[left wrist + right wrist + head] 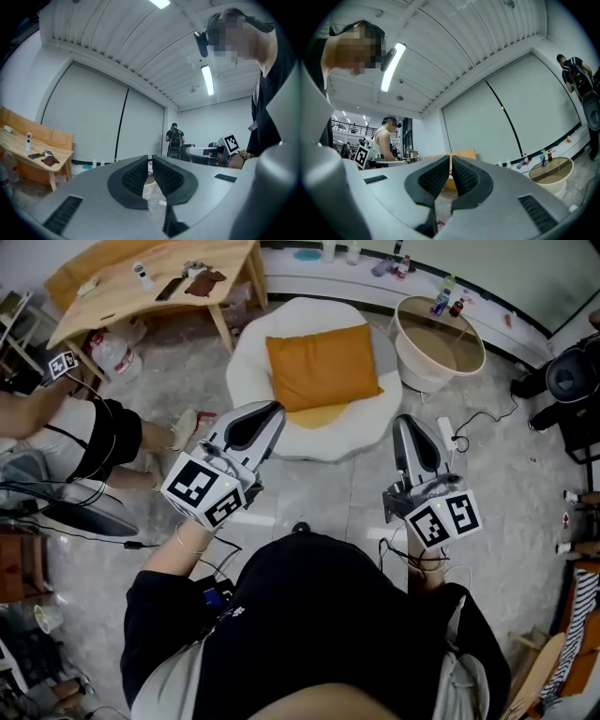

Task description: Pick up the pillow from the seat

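While I hold both tools near me, the pillow (pixel 322 365) lies flat on the white seat (pixel 251 352), beyond their tips. With its jaws pressed together on nothing, the left tool (pixel 272 410) points at the seat's near-left edge. The right tool (pixel 405 421), jaws likewise together and empty, sits at the seat's right.

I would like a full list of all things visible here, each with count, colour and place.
pillow: one, orange, on the seat
seat: one, white, centre floor
wooden table: one, light brown, upper left
round table: one, white, tan top, right of the seat
bottles: two, mixed colours, just behind the round table
jug: one, clear, under the wooden table
left gripper: one, grey, shut, empty, before the seat
right gripper: one, grey, shut, empty, before the seat
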Demonstrator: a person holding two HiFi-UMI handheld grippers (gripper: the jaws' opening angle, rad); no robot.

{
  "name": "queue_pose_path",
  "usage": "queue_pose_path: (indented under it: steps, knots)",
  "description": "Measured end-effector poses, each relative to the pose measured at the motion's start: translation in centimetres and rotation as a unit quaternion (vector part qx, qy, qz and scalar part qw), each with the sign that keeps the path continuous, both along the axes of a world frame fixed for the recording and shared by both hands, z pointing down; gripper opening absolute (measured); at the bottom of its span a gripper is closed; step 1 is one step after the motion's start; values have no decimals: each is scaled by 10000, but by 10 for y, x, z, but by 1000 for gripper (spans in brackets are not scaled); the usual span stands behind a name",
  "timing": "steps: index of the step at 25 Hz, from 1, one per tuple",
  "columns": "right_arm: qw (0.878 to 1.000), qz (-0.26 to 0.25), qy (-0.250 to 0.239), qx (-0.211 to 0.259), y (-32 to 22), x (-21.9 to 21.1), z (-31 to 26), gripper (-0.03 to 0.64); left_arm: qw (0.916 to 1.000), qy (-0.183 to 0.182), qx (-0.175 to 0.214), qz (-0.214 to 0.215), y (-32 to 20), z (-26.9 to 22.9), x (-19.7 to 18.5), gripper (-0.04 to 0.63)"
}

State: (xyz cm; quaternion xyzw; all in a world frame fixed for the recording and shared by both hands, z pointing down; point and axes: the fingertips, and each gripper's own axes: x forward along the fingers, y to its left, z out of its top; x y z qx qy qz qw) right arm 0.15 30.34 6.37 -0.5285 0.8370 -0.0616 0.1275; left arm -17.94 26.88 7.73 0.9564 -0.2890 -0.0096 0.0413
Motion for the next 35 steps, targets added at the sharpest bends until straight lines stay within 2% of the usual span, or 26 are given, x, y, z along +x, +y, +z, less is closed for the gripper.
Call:
queue_pose_path:
  steps: [4, 12, 23, 29, 35]
  knots:
    - [10000, -15, -78, 17, -14, -9, -1, 28, 10000, 24, 7, -90, -16, 0, -15, 34]
    - [9999, 68, -87, -68, -22, -14, 5, 28, 9999, 103, -71, -6, -29, 8, -20, 34]
    - [9995, 217, -121, -200, -25, -3, 12, 28, 9998, 146, -136, 18, -37, 12, -16, 34]
    - [9996, 148, -143, -167, -48, 8, 12, 28, 9999, 7, -131, -111, -55, 15, -12, 34]
    - [9999, 47, -130, -105, -79, 24, 11, 28, 9997, 30, -101, -221, -79, 14, 0, 34]
